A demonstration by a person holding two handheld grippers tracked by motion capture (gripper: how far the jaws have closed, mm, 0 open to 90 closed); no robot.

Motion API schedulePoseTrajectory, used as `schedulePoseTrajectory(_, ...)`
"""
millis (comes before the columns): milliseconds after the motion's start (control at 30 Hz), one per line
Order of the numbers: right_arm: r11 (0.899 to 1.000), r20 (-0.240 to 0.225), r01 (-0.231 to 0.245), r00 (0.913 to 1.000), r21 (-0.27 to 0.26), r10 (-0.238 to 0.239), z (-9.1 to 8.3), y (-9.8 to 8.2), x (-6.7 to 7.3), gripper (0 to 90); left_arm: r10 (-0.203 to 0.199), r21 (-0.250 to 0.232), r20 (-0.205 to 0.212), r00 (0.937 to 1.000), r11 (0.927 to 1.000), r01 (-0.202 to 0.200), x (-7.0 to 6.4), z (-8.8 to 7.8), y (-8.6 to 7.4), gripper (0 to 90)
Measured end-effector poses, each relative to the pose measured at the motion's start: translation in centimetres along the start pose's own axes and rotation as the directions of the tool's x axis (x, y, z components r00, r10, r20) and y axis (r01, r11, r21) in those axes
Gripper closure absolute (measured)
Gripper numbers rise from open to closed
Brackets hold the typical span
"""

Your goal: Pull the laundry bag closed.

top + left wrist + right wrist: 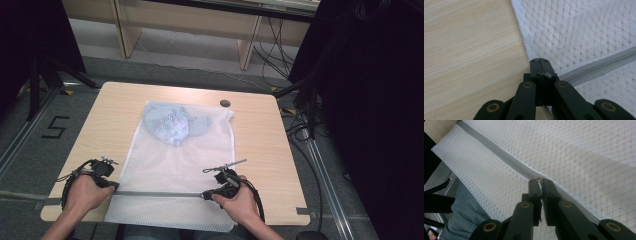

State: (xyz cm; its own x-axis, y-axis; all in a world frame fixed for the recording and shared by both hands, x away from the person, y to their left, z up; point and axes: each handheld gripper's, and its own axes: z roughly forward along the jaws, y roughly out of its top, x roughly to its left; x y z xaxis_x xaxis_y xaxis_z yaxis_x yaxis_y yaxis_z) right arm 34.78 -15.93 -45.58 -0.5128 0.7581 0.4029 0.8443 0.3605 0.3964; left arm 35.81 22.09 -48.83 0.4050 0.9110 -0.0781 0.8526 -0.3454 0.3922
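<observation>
Lying flat across the middle of the wooden table [100,120] is a white mesh laundry bag [175,170], its near edge hanging slightly over the table's front edge toward the person. A light blue garment [172,125] is sitting inside the bag at its far end, bunched up under the mesh. A grey zipper [160,193] is running straight across the bag near the front, from one side to the other. The left hand-held gripper [114,186] is resting at the bag's left edge, its jaws pressed together on the mesh fabric right at the zipper's left end; the left gripper view is showing a scrap of white material caught between the closed tips. The right hand-held gripper [204,195] is sitting on the zipper line toward the right side of the bag, its jaws closed on the small metal zipper pull [538,180], visible at the fingertips in the right gripper view. A small dark round disc [225,103] is lying on the table just beyond the bag's far right corner.
</observation>
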Motion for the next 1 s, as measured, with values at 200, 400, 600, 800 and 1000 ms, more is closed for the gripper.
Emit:
schedulePoseTrajectory(200, 1.000, 0.007, 0.030, 0.9995, -0.003, -0.030, -0.02, 0.02, -0.46, 87.1, 0.000, 0.002, 0.000, 1.0000, 1.0000, 0.000, 0.02, -0.01, 0.01, 90.0)
schedulePoseTrajectory(400, 0.999, 0.016, 0.034, 0.9993, -0.015, -0.034, -0.14, -0.11, -0.64, 87.1, -0.001, 0.003, 0.000, 1.0000, 1.0000, 0.001, 0.02, -0.02, 0.01, 90.0)
schedulePoseTrajectory(600, 1.000, -0.002, 0.025, 0.9997, -0.010, -0.025, -0.31, -0.22, -0.85, 87.1, -0.005, 0.001, 0.001, 1.0000, 1.0000, 0.005, 0.00, -0.01, 0.01, 90.0)
schedulePoseTrajectory(800, 1.000, 0.012, 0.010, 0.9999, -0.007, -0.010, -0.45, -0.36, -1.00, 87.1, -0.002, 0.004, 0.001, 1.0000, 1.0000, 0.002, 0.03, -0.02, 0.02, 90.0)
schedulePoseTrajectory(1000, 1.000, 0.020, 0.011, 0.9998, -0.008, -0.010, -0.61, -0.48, -1.31, 87.1, -0.017, -0.005, 0.005, 0.9998, 0.9998, 0.017, -0.06, 0.04, 0.00, 90.0)
